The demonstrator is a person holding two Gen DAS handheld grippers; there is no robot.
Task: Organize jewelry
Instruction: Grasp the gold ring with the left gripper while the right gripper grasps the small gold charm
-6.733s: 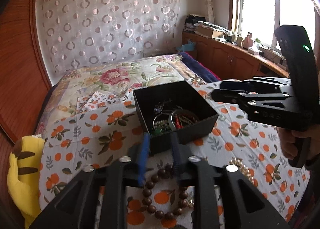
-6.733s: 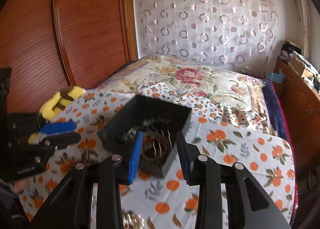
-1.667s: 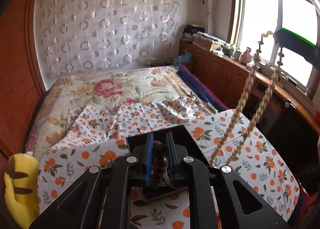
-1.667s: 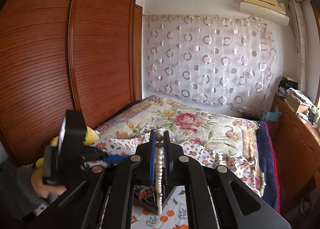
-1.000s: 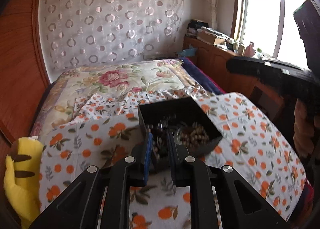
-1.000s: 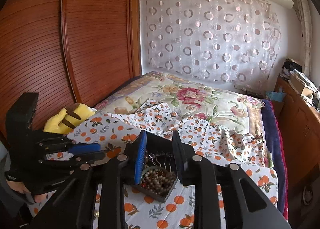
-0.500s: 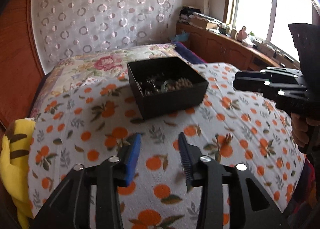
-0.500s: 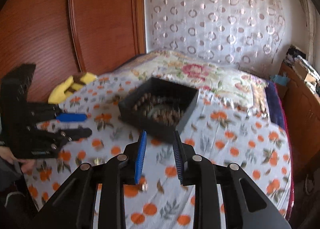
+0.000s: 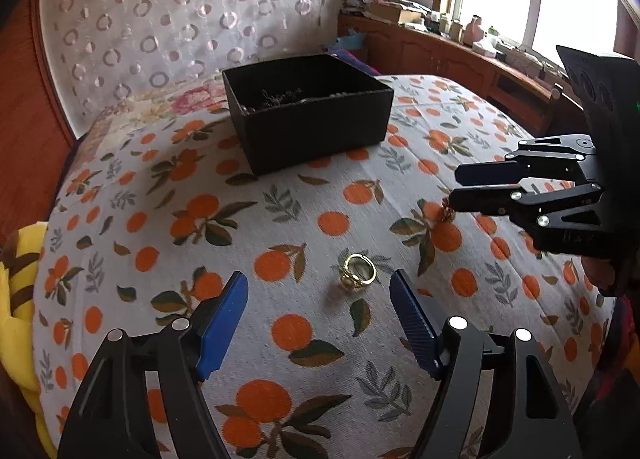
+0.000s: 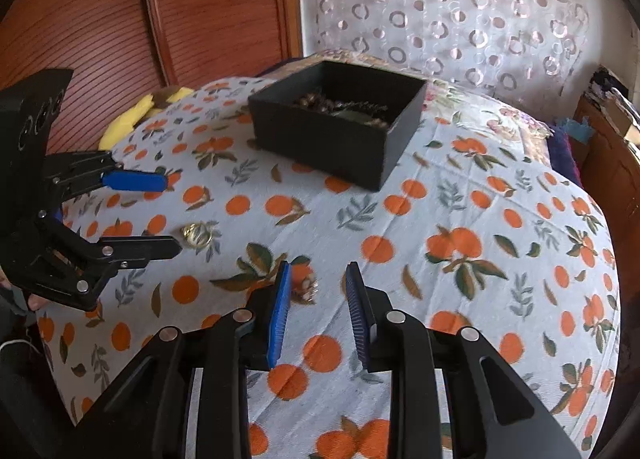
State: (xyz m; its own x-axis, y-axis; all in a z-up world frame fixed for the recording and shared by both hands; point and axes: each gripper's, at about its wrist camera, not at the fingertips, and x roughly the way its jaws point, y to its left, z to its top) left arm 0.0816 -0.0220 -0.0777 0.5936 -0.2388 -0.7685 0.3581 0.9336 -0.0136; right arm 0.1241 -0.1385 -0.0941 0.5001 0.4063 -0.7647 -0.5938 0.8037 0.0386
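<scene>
A black open box (image 9: 308, 111) holding bead strings and other jewelry stands on the orange-print bedspread (image 9: 200, 219); it also shows in the right wrist view (image 10: 340, 131). A gold ring (image 9: 357, 270) lies on the cloth just ahead of my open left gripper (image 9: 318, 295), between its fingers' lines; the ring shows in the right wrist view (image 10: 196, 235) too. A small gold trinket (image 10: 306, 287) lies between the tips of my open right gripper (image 10: 316, 283), close to the left finger. The right gripper also shows in the left wrist view (image 9: 456, 187), low over the trinket (image 9: 446, 213).
A yellow plush toy (image 9: 16, 299) lies at the bed's left edge, by the wooden wardrobe (image 10: 120, 19). A wooden cabinet with clutter (image 9: 460, 55) runs under the window at right. A circle-print curtain (image 9: 180, 19) hangs behind the bed.
Both necklaces were lifted and dropped into the box. Both grippers opened, pulled back from the box and came down low over the cloth, the left at the ring, the right at the trinket.
</scene>
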